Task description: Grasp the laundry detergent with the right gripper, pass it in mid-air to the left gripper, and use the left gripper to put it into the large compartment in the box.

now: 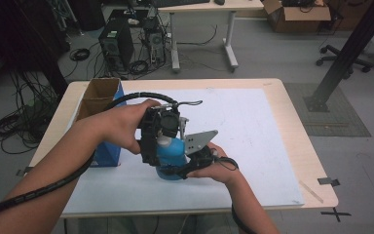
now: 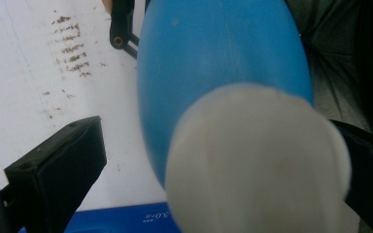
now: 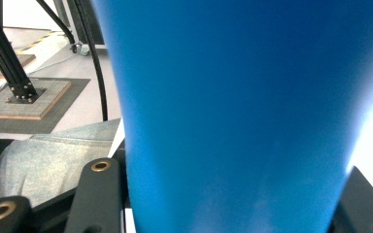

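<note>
A blue bottle [image 1: 171, 153] with a white cap [image 1: 163, 141] stands upright on the white mat [image 1: 253, 136] near the table's front. My right gripper [image 1: 180, 168] comes in from the right and is shut on the bottle's lower body; up close the bottle [image 3: 243, 107] sits between the two jaws of the right gripper [image 3: 230, 204]. My left gripper [image 1: 163, 134] hangs over the bottle's top, pointing down. In the left gripper view the cap [image 2: 257, 165] lies between the open jaws of the left gripper [image 2: 216, 141], and the left-hand finger [image 2: 58, 170] stands apart from it.
An open cardboard box with blue sides [image 1: 100, 102] stands at the table's left edge, close to my left forearm. The mat covers most of the wooden table [image 1: 297, 122]. Beyond the far edge are a computer tower [image 1: 117, 44], cables and a desk on the floor.
</note>
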Demonstrator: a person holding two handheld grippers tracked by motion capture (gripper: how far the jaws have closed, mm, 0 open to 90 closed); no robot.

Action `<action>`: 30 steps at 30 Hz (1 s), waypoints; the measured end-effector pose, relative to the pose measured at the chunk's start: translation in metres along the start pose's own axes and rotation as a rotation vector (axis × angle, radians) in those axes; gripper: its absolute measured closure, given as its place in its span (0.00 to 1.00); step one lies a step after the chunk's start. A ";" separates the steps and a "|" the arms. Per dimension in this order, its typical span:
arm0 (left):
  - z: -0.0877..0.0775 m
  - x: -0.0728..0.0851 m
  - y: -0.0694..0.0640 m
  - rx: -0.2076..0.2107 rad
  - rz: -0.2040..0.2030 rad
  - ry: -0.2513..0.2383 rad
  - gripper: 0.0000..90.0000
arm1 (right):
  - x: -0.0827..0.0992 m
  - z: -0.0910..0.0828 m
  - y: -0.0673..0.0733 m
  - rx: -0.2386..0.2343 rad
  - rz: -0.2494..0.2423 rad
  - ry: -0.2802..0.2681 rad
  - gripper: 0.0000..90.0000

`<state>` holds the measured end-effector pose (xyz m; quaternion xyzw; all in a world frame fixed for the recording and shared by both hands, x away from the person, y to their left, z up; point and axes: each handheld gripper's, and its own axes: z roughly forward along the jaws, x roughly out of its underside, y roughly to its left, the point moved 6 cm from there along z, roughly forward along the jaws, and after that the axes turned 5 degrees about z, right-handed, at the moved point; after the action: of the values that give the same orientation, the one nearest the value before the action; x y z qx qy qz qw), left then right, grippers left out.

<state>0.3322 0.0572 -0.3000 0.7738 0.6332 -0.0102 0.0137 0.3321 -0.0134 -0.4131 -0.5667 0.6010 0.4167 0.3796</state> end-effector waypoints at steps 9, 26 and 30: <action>0.001 -0.003 -0.001 -0.003 0.006 0.001 0.00 | -0.004 0.003 0.000 -0.001 0.001 -0.001 0.50; 0.001 -0.007 -0.001 -0.040 0.018 0.022 0.08 | -0.006 0.004 0.000 0.007 0.008 -0.005 0.50; 0.001 -0.006 -0.001 -0.049 0.016 0.023 0.10 | -0.007 0.005 0.000 0.008 0.012 -0.007 0.50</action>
<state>0.3298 0.0517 -0.3008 0.7784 0.6270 0.0140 0.0255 0.3329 -0.0064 -0.4082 -0.5600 0.6045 0.4188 0.3814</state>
